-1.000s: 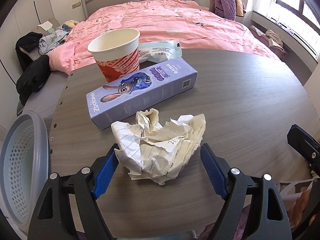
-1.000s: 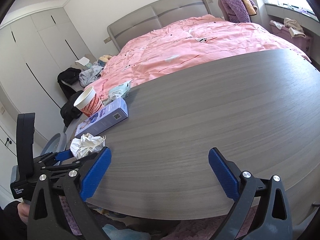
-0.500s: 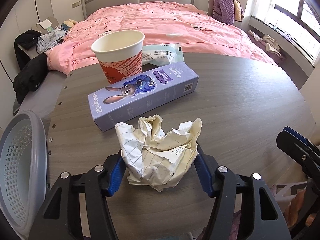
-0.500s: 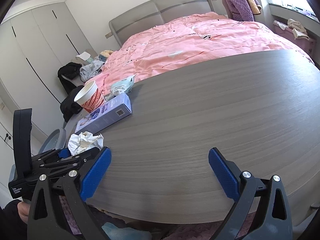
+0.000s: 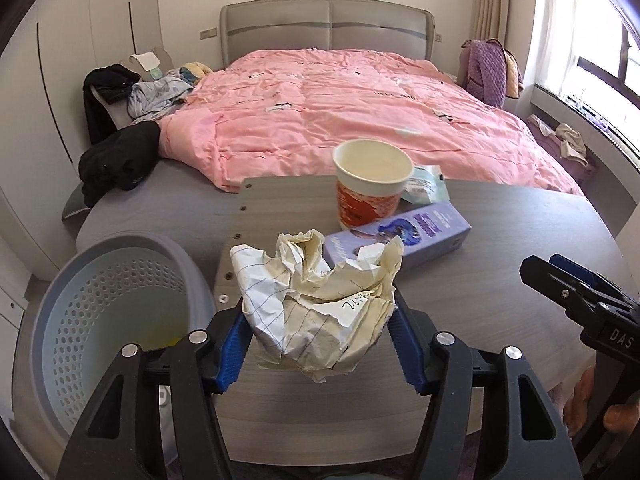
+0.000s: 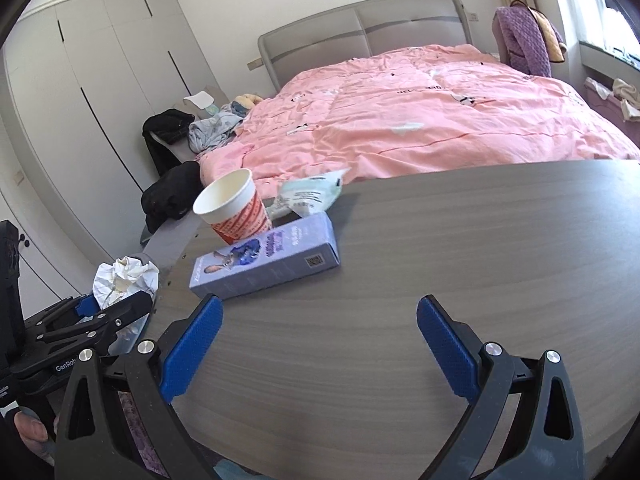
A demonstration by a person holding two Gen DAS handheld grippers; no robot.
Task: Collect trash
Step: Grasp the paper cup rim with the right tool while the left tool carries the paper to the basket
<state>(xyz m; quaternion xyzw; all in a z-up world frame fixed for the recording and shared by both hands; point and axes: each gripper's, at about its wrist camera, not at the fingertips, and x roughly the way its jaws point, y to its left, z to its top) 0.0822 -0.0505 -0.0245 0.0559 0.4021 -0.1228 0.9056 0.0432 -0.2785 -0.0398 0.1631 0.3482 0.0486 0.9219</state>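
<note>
My left gripper (image 5: pixel 320 344) is shut on a crumpled ball of lined paper (image 5: pixel 320 304) and holds it lifted above the table's left end; it also shows in the right wrist view (image 6: pixel 124 280). A grey perforated basket (image 5: pixel 116 320) sits below and left of it. On the table stand a red-and-white paper cup (image 5: pixel 370 184), a purple cartoon box (image 5: pixel 404 236) and a pale green wrapper (image 5: pixel 426 186). My right gripper (image 6: pixel 320 344) is open and empty over the bare wood table (image 6: pixel 440 260), right of the box (image 6: pixel 268 260).
A bed with a pink quilt (image 5: pixel 360 120) lies just behind the table. Dark clothes (image 5: pixel 116 156) are piled at its left side. White wardrobes (image 6: pixel 100 100) line the left wall. A window ledge (image 5: pixel 580 120) runs along the right.
My left gripper closed on the paper ball, lifted it off the table and swung left toward the basket. My right gripper moved closer to the box and stayed open.
</note>
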